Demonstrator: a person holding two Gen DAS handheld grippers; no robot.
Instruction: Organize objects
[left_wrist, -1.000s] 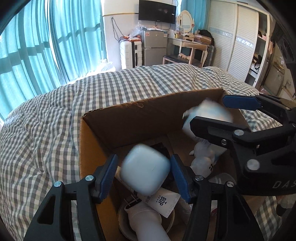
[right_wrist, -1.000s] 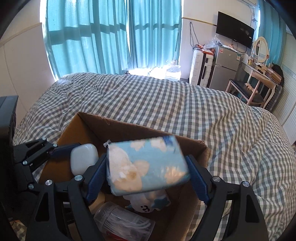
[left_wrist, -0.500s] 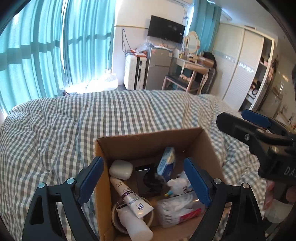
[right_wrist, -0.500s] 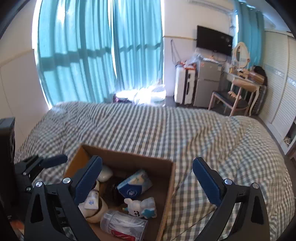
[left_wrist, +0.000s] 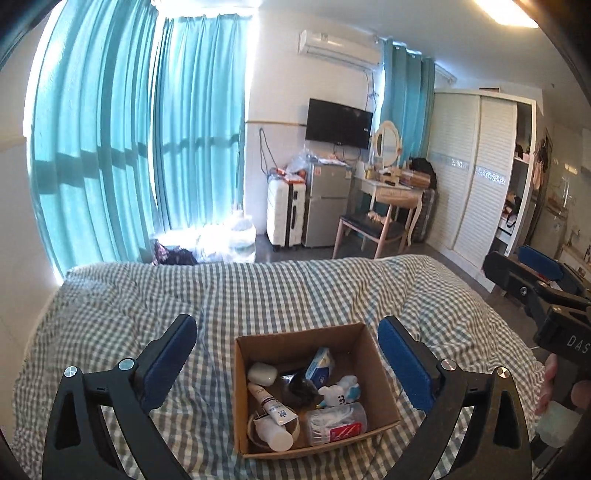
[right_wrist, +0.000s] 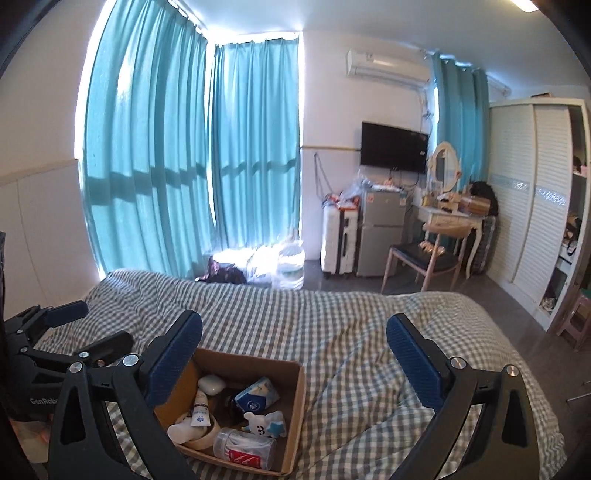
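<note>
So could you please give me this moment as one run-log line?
left gripper: open, empty | right gripper: open, empty | box: on bed, holds case, tissue pack, tube

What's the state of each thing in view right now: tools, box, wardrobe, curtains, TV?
left tool: open, empty, above the box.
right tool: open, empty.
cardboard box: flaps open, upright on the bed, holding items.
white case: closed, lying in the box.
tissue pack: leaning in the box.
clear jar: on its side.
wardrobe: sliding door partly open.
curtains: drawn.
TV: off.
</note>
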